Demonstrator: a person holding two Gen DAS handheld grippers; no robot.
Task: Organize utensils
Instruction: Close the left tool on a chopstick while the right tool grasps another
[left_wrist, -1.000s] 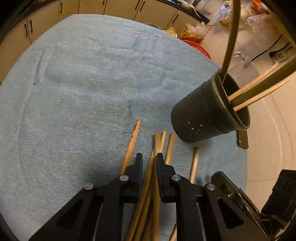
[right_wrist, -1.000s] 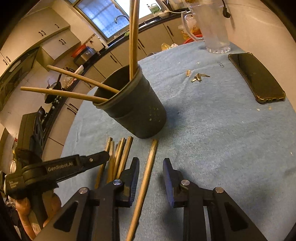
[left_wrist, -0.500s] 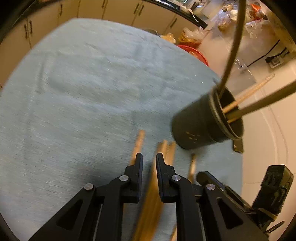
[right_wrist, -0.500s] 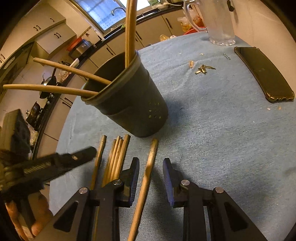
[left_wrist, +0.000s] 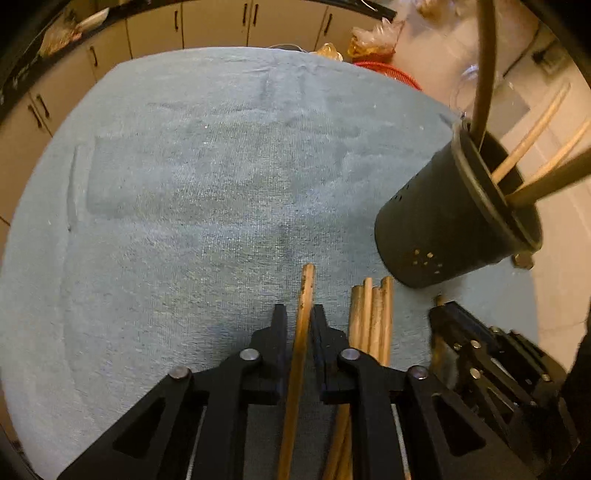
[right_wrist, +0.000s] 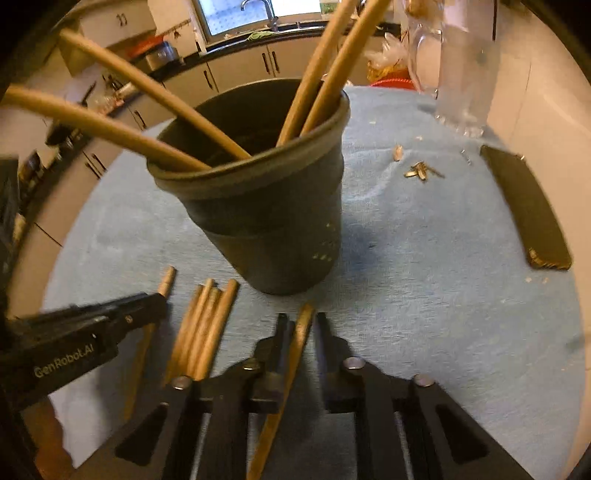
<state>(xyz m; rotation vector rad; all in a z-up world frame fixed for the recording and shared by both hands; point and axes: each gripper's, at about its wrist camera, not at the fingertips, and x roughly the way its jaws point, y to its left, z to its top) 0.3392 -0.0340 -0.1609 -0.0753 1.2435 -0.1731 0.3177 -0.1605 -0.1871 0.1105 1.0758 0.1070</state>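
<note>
While both tools close, left tool (left_wrist: 298, 317) pinches one chopstick (left_wrist: 303, 314); right tool (right_wrist: 300, 326) has just narrowed around another chopstick (right_wrist: 295, 343), seemingly unclamped. Holder (right_wrist: 266, 221) stands at twelve o'clock on the worktop (right_wrist: 424, 277). Risk: thin sticks pivot or slip; four loose chopsticks (right_wrist: 203, 325) may scatter.

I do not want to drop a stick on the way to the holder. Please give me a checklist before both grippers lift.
1. Left gripper shut on the single chopstick: ok.
2. Right gripper firm on the chopstick at the holder's foot: cannot tell. Its jaws have just been closing with the stick between them, but a thin gap seems to show on one side.
3. Loose chopsticks outside both grips: ok.
4. Dark utensil holder upright, with room inside: ok.
5. Phone far from the holder: ok.
</note>
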